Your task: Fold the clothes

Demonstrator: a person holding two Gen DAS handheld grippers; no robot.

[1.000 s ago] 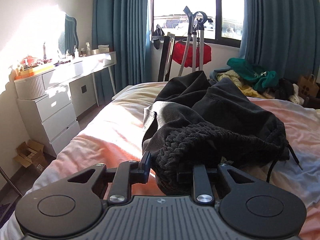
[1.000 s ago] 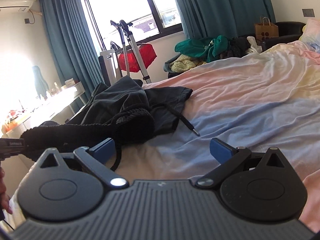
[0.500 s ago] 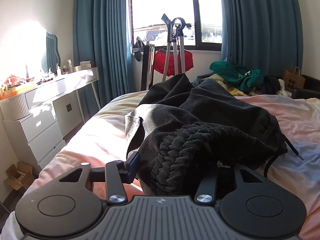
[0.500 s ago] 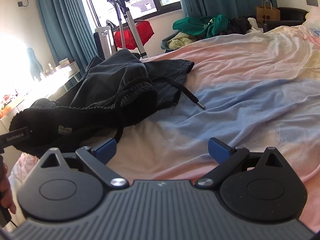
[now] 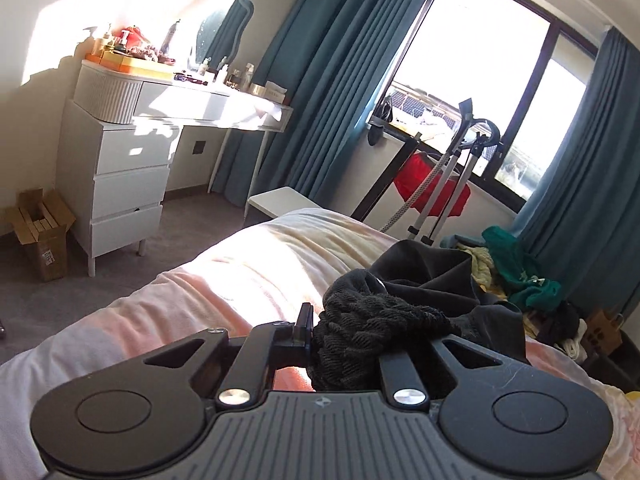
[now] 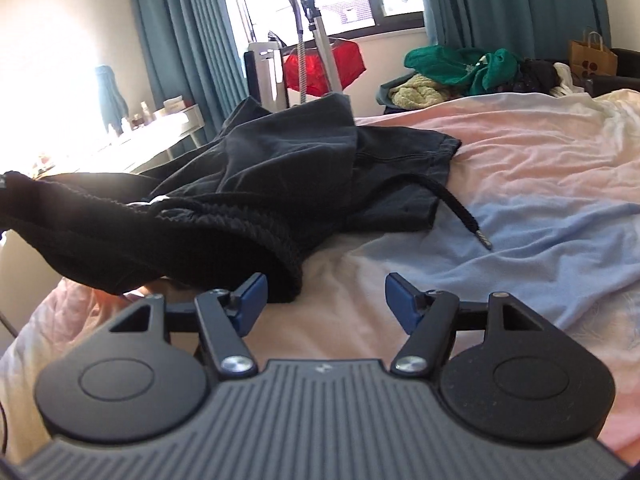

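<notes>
Dark grey shorts [image 6: 304, 160] with a ribbed black waistband [image 6: 168, 236] and a black drawstring [image 6: 456, 208] lie bunched on the bed. My left gripper [image 5: 344, 340] is shut on the waistband [image 5: 376, 320] and holds it lifted off the bed; its right finger is hidden by the cloth. My right gripper [image 6: 324, 300] is open and empty, low over the sheet, with its left fingertip [image 6: 252, 296] just beside the waistband's hanging edge.
The bed [image 6: 540, 160] has a pink and light blue sheet. A white dresser [image 5: 128, 168] and a cardboard box [image 5: 40, 232] stand at the left. A garment steamer [image 5: 452, 184] and a pile of clothes [image 6: 460, 68] stand beneath the window.
My left gripper has lifted and swung left with the waistband, so the view now shows the dresser and floor. My right gripper has moved closer to the shorts, still open.
</notes>
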